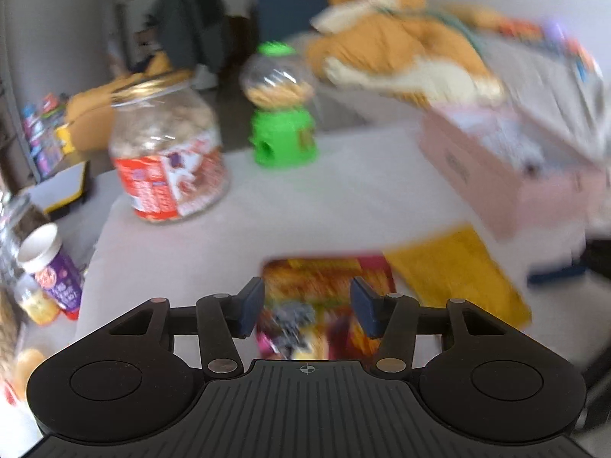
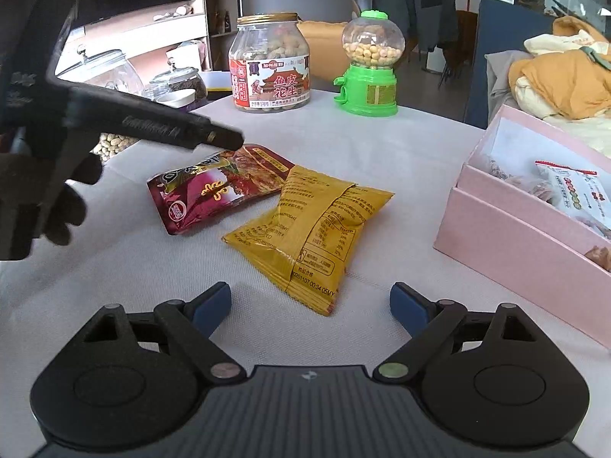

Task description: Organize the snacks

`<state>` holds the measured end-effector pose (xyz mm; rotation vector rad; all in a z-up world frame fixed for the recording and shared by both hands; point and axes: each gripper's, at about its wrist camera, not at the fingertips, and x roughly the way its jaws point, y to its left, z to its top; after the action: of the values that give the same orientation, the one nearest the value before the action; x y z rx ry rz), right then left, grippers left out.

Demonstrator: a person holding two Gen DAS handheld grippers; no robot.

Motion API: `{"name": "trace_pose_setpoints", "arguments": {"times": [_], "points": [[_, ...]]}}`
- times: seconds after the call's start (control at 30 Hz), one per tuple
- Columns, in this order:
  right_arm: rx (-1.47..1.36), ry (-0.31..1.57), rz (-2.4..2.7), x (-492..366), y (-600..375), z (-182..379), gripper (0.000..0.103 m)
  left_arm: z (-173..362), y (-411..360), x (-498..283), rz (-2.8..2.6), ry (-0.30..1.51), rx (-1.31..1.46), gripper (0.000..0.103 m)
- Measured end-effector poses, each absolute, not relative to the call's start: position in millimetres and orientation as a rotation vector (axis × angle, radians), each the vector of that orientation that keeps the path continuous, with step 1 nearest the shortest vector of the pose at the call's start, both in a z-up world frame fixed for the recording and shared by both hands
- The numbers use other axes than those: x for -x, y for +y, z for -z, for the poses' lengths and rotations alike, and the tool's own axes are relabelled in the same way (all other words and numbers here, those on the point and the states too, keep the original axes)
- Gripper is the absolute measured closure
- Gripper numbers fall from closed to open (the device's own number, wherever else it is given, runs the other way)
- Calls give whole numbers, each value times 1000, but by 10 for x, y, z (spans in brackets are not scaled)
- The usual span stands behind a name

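While both grippers hang over the white-covered counter (image 2: 382, 145), neither one holds anything. The right gripper (image 2: 310, 305) has its blue pads spread wide, and the near corner of the yellow snack packet (image 2: 305, 225) lies on the counter between and just beyond them, untouched. The left gripper (image 1: 307, 307) stands about half open above the red snack packet (image 1: 324, 286), which appears in the gap between its pads; the blurred left wrist view does not show whether the pads touch it. In the right wrist view that gripper reaches in from the left of the yellow packet, its tip over the far edge of the red packet, which lies just beside the yellow one, their edges touching. Right of the yellow packet stands an open pink box (image 2: 515, 236) with wrapped snacks inside. Beyond the yellow packet, at the counter's far side, stand a peanut jar (image 2: 269, 63) and a green candy dispenser (image 2: 368, 65).
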<state>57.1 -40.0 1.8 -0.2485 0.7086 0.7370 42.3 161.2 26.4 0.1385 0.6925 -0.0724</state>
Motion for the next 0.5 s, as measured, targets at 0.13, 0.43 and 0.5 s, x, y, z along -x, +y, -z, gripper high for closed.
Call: {"name": "trace_pose_setpoints", "arguments": {"times": [0.13,0.43,0.5], "points": [[245,707,-731,-566,-407,-17,12,-134,1330,-405,120,730,-297,25],[242,708,-726,-573,-408,-17,12,-82,1605,-491,118,770,-159,11],[241,708,-726,-571,-408,-17,12,-57,1681,-504,129,771,-111,9]]}}
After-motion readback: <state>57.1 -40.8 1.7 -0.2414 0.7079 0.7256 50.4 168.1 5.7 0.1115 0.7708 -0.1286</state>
